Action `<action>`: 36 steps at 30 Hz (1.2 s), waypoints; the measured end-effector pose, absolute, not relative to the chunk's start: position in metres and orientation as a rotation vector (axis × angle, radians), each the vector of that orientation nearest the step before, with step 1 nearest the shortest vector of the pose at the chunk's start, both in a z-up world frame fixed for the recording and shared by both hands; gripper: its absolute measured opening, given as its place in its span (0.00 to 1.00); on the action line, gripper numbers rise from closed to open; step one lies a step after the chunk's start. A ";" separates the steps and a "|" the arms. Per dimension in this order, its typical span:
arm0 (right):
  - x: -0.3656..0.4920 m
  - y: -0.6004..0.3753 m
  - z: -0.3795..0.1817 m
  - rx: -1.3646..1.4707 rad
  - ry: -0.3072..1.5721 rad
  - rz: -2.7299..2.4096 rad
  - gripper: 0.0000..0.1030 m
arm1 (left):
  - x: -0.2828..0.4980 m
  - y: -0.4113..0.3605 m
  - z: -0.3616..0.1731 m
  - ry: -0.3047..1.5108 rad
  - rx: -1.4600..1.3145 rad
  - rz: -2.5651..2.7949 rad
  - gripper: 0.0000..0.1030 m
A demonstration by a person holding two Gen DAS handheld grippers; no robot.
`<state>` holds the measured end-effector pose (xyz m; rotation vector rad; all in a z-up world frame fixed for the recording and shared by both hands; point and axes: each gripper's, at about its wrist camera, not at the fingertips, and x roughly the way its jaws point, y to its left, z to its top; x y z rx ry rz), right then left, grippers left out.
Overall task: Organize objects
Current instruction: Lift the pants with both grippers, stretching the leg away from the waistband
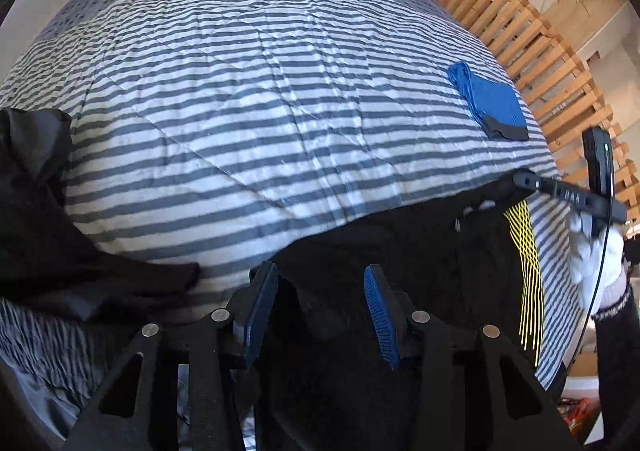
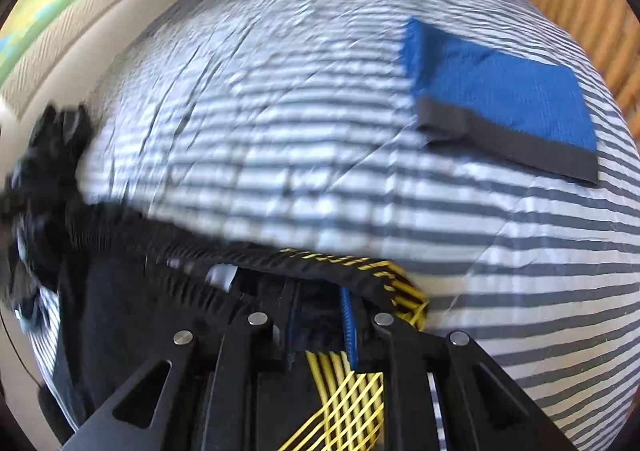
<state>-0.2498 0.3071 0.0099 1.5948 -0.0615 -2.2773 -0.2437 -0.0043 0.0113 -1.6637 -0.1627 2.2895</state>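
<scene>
Bedspread fills both views, grey and white stripes running left to right, and the action is down at its near edge. The black garment with yellow lines lies spread there, its long axis seeming to run left to right along the near edge. The right gripper has its blue pads pressed onto the garment's banded yellow-striped edge, jaws closed on the cloth with fabric bunched between them. From the left wrist view that same gripper shows at the garment's far right corner, a white-gloved hand behind it.

The left gripper sits over the garment's near left part, jaws spread apart with nothing between them, dark cloth lying just under and between the fingers. So the free end is on the left side, and the left gripper looks the nearer tool for it; a likely next move is to pinch that end.

Far right on the bedspread, well apart from both tools, rests a blue folded cloth with a dark band. More black fabric bunches at the left.
</scene>
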 end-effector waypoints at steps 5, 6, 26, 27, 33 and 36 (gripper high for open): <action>-0.243 0.333 0.026 1.520 -0.161 -2.220 0.17 | -0.202 0.030 -0.018 0.033 -1.696 2.146 0.46; -0.236 0.336 0.025 1.524 -0.144 -2.197 0.17 | -0.201 0.036 -0.028 0.049 -1.719 2.112 0.46; -0.221 0.349 0.039 1.411 -0.032 -2.234 0.17 | -0.280 -0.015 0.019 -0.165 -1.532 2.402 0.43; -0.215 0.350 0.037 1.411 -0.036 -2.202 0.17 | -0.276 -0.010 0.012 -0.138 -1.558 2.348 0.43; -0.203 0.330 0.003 1.504 -0.046 -2.063 0.17 | -0.261 0.034 -0.044 0.107 -1.655 2.236 0.43; -0.216 0.324 -0.006 1.516 -0.031 -2.152 0.17 | -0.293 0.038 -0.049 0.102 -1.650 2.379 0.43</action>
